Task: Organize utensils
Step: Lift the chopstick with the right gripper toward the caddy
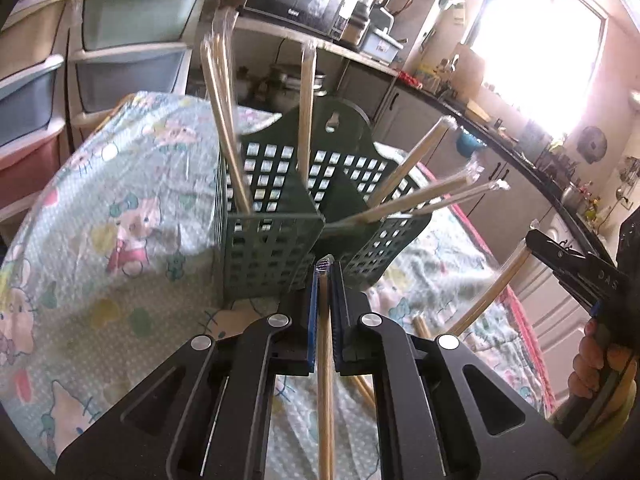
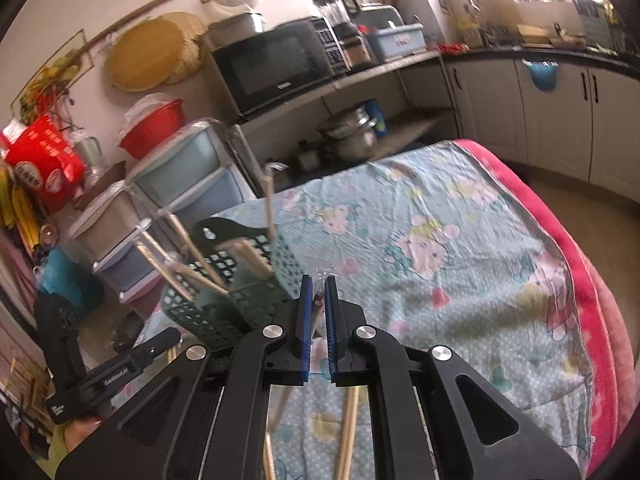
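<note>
A dark green perforated utensil basket (image 1: 276, 216) stands on the cartoon-print tablecloth, with several wrapped wooden chopsticks (image 1: 224, 120) leaning in its compartments. My left gripper (image 1: 327, 276) is shut on a wrapped chopstick pair (image 1: 325, 380), just in front of the basket. My right gripper (image 2: 316, 296) is shut on another chopstick pair (image 2: 318, 308), held right of the basket (image 2: 224, 304). In the left wrist view the right gripper (image 1: 536, 240) holds its chopsticks (image 1: 492, 292) at the right. The left gripper (image 2: 172, 338) shows at lower left of the right wrist view.
Loose chopsticks (image 2: 348, 432) lie on the cloth (image 2: 460, 248) below the grippers. Plastic drawer units (image 1: 128, 52) stand behind the table. A microwave (image 2: 276, 68) sits on a shelf, with kitchen cabinets (image 2: 560, 108) to the right. The table's red edge (image 2: 592, 280) runs along the right.
</note>
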`<state>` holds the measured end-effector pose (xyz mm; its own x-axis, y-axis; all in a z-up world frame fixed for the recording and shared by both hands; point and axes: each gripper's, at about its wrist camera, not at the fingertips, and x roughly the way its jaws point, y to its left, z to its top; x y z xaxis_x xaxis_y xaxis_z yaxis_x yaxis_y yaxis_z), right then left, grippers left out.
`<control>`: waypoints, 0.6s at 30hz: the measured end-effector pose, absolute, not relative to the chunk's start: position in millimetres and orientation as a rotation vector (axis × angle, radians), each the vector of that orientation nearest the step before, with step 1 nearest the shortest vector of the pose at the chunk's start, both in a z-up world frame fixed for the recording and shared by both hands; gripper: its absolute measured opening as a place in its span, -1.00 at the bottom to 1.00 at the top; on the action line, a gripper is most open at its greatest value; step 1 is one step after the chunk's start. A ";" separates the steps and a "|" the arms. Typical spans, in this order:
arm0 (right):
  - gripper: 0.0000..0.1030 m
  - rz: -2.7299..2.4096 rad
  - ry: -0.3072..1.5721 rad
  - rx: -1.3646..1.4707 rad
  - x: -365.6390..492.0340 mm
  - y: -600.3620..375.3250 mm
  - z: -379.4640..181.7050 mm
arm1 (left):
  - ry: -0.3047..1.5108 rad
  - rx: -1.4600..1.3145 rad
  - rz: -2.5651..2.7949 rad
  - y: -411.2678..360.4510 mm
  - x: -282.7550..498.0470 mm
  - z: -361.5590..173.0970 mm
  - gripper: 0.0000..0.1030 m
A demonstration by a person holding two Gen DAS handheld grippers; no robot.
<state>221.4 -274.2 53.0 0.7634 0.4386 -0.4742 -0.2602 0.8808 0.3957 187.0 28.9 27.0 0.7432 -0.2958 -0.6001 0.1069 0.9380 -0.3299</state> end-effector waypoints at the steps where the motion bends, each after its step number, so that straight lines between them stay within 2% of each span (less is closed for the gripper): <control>1: -0.88 0.393 0.583 0.314 218.9 -272.8 55.6 | 0.693 -0.284 -0.226 28.8 186.4 30.3 -0.94; 18: -0.90 0.474 0.488 0.244 187.4 -253.5 94.7 | 0.554 -0.227 -0.266 23.0 182.1 91.1 -0.94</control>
<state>187.4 -253.5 94.7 0.7787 0.4907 -0.3909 -0.3767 0.8640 0.3342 182.1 23.0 91.1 0.8181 -0.3080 -0.4856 0.1866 0.9409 -0.2825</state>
